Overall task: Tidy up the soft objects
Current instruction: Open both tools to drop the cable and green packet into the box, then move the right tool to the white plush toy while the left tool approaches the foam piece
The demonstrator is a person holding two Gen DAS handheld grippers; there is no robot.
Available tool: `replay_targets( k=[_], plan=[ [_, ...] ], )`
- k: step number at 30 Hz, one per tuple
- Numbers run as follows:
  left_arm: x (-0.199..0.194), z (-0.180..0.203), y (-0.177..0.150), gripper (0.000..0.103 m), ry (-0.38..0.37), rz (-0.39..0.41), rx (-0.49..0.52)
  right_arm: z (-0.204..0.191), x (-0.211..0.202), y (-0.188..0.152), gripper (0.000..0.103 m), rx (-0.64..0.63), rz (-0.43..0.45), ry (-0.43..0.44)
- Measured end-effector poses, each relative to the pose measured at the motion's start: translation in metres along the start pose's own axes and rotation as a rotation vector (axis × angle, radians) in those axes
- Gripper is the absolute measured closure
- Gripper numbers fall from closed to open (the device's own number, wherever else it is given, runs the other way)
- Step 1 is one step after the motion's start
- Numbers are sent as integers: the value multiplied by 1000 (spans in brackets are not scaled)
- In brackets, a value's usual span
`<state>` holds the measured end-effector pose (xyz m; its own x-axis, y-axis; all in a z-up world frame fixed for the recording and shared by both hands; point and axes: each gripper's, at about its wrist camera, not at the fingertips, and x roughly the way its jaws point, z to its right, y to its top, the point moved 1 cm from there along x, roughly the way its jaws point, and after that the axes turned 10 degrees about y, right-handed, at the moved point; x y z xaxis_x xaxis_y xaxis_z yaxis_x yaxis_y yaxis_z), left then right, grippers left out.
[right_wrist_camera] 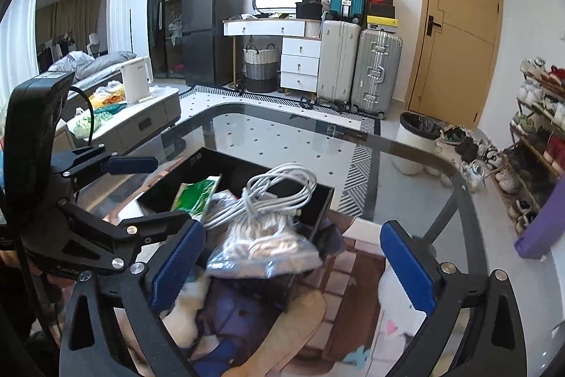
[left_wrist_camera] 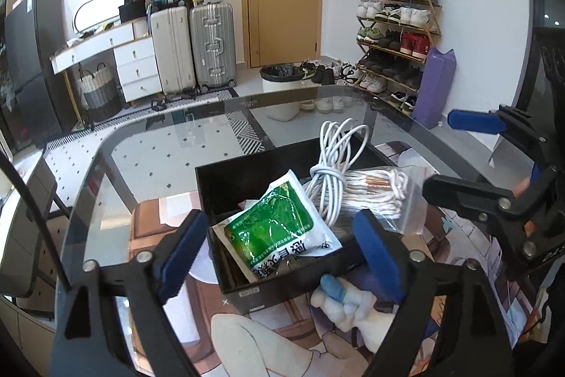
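Black box with one green packet, one cable, perhaps one bagged rope

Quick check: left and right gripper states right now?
Left gripper: open, holding nothing, green packet lies between its fingers.
Right gripper: open, holding nothing.

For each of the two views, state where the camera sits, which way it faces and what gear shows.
Left wrist: on the left gripper, looking down its open blue fingers at the black box; the right gripper shows at the right edge.
Right wrist: on the right gripper, open, over the bagged rope; the left gripper shows at left.
Shared: box, green packet, white cable, glass table.
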<state>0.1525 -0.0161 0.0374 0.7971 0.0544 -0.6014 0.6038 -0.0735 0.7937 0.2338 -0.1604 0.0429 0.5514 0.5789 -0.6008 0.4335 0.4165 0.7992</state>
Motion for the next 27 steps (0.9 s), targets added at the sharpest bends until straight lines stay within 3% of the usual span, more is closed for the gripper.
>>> replay_targets(
  k=[4,18,27],
  plan=[
    [-12,-7,-6,0,10,1,-18,-5,-13,-12,1,41,4,35],
    [-37,-28,-49,0,47,-37,-95,-12,-25,-43,1,126,-22,95],
    [-45,-18,-65,0,87,-40,-68,-17,-37,-61,1,153,-27,108]
  ],
)
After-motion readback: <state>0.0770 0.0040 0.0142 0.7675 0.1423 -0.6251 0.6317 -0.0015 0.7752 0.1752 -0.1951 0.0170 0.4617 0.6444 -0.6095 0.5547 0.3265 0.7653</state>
